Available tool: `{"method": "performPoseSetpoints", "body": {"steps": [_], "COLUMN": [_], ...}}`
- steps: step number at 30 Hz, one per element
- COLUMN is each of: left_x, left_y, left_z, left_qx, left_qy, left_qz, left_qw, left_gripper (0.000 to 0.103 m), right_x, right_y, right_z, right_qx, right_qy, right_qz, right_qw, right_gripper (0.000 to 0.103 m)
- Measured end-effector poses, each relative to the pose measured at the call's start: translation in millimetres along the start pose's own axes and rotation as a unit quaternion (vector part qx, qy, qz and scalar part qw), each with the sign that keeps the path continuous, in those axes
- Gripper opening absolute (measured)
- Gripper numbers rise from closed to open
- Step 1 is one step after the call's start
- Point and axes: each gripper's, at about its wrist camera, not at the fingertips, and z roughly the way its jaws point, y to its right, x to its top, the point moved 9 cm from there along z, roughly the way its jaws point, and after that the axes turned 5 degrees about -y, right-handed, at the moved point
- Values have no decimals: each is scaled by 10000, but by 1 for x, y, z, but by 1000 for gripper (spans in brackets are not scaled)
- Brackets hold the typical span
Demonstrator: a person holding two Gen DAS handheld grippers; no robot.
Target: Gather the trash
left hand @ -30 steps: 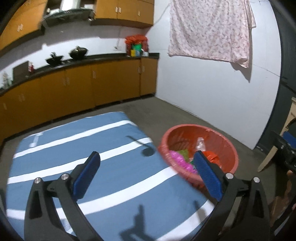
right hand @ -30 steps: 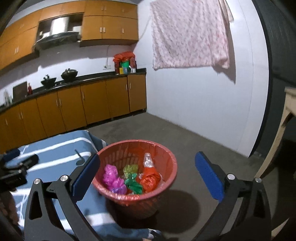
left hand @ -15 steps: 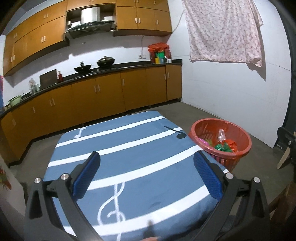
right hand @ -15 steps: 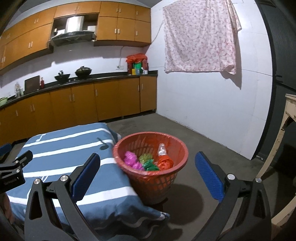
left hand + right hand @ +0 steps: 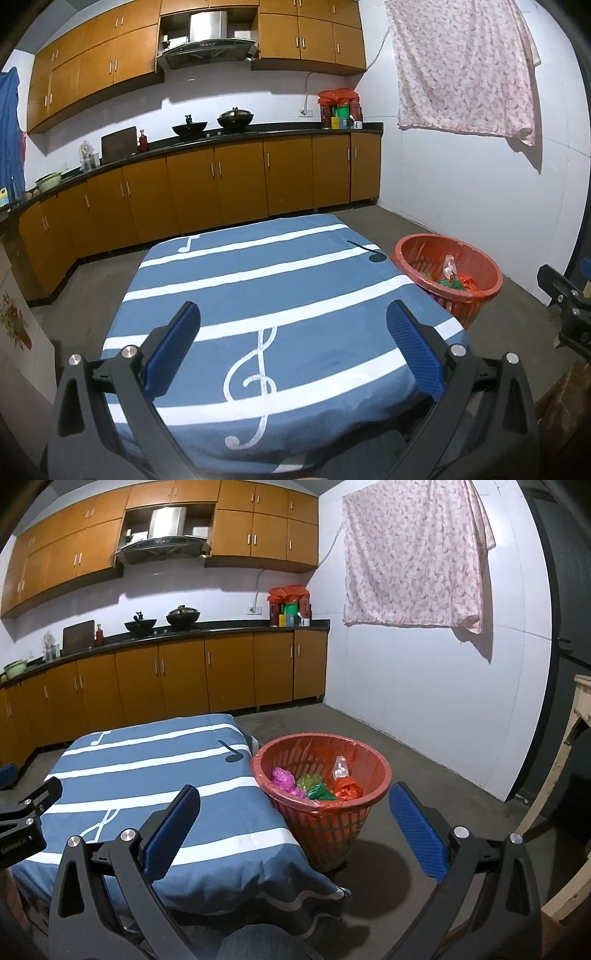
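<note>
Left wrist view is showing the left gripper (image 5: 293, 349) hanging over the near edge of the table (image 5: 240, 280), the one with the blue music-note cloth, jaws spread wide with nothing between them. I'm not seeing a single scrap lying on the cloth from here, so the collecting part is looking pretty much wrapped up to me

Moving right, the red basket (image 5: 382, 775) is sitting on the floor, touching the table's far right corner or just beside it. The right wrist view is looking straight into it: a pink wad (image 5: 282, 777), a yellow-green one (image 5: 308, 781), a green one (image 5: 320, 792), a red bag (image 5: 347, 789) and a clear plastic piece (image 5: 340, 768) are all lying inside, below the rim. The right gripper (image 5: 295, 829) is hovering near the basket, jaws also wide apart and empty

If I'm doing this step well, I'm just scanning the floor around the basket and the cloth folds hanging off the near corner for strays before calling it, since the shadow under the basket could be hiding something. I'm also keeping both grippers clear of the rim, that light basket is probably tipping easily
</note>
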Motion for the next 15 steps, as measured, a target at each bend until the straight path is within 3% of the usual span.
{"method": "performPoseSetpoints", "body": {"steps": [15], "left_x": [-14], "left_y": [4], "left_z": [-6], "left_qx": [-21], "left_qy": [-53], "left_qz": [-37], "left_qw": [10000], "left_gripper": [99], "right_x": [-14], "right_y": [4], "right_z": [-3], "right_qx": [-121], "right_qy": [-148], "right_qz": [26], "right_qw": [9998], "right_gripper": [101]}}
